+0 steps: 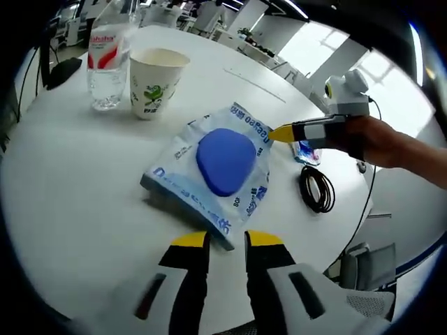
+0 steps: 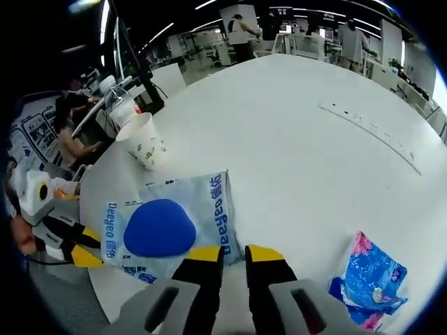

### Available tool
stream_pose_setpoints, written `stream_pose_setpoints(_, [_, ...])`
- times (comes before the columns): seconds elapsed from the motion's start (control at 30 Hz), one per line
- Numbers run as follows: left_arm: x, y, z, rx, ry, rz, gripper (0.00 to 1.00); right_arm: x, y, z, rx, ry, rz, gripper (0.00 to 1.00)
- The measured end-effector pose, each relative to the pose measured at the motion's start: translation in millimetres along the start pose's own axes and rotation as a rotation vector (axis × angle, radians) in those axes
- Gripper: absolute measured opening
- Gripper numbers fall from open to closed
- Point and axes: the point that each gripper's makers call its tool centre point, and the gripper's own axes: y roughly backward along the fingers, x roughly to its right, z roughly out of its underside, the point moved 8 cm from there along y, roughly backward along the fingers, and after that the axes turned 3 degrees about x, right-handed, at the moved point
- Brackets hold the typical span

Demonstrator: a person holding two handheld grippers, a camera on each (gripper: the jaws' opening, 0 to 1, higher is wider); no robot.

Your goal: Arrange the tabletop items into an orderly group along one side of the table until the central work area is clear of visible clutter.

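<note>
Yellow-tipped left gripper (image 1: 227, 241) — jaws slightly parted, empty — faces the blue-and-white packet (image 1: 213, 171); right gripper (image 2: 232, 255), likewise parted, meets its opposite edge. Pinch edges squarely, then shift toward the paper cup (image 1: 157, 82).

- In your left gripper view, bare white table (image 1: 84, 188) spreads across the left and lower left, wide enough for a gripper to pass.
- The blue-and-white packet (image 1: 213, 171) lies mid-frame just ahead of your left gripper (image 1: 227, 241), blocking the straight line forward.
- At upper left, the paper cup (image 1: 157, 80) and water bottle (image 1: 108, 63) stand just beside each other.
- The coiled black cable (image 1: 316, 188) lies right of the packet near the table edge, with your right gripper (image 1: 276, 134) just above it.
- In your right gripper view, the upper right of the table is open; a small colourful packet (image 2: 370, 279) sits lower right.
</note>
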Motion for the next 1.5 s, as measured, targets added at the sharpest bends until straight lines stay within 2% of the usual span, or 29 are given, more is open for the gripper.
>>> stream_pose_setpoints(0.07, [0.5,0,0.2,-0.001,-0.005,-0.006,0.07,-4,5,1.2,0.007,-0.008,-0.006,0.06])
stream_pose_setpoints(0.3, [-2.8,-1,2.5,-0.005,0.025,-0.014,0.05,-11,16,6.1,0.013,0.002,-0.023,0.02])
stream_pose_setpoints(0.47, [-5.6,-1,2.0,0.0,0.029,-0.012,0.04,-10,16,9.1,0.018,-0.002,-0.023,0.02])
stream_pose_setpoints(0.77, [-6.2,6,1.6,0.015,0.047,-0.021,0.03,-14,24,15.2,0.033,-0.011,-0.023,0.0])
stream_pose_setpoints(1.03, [-11.3,12,2.4,0.022,0.052,-0.034,0.02,-21,34,32.5,0.034,-0.036,-0.03,0.0])
stream_pose_setpoints(1.17, [-14.6,13,3.3,0.025,0.057,-0.04,0.0,-25,44,47.7,0.032,-0.049,-0.026,0.0])
stream_pose_setpoints(1.5, [-19.3,18,1.1,0.028,0.049,-0.049,0.0,-31,47,61.7,0.036,-0.089,-0.023,0.0])
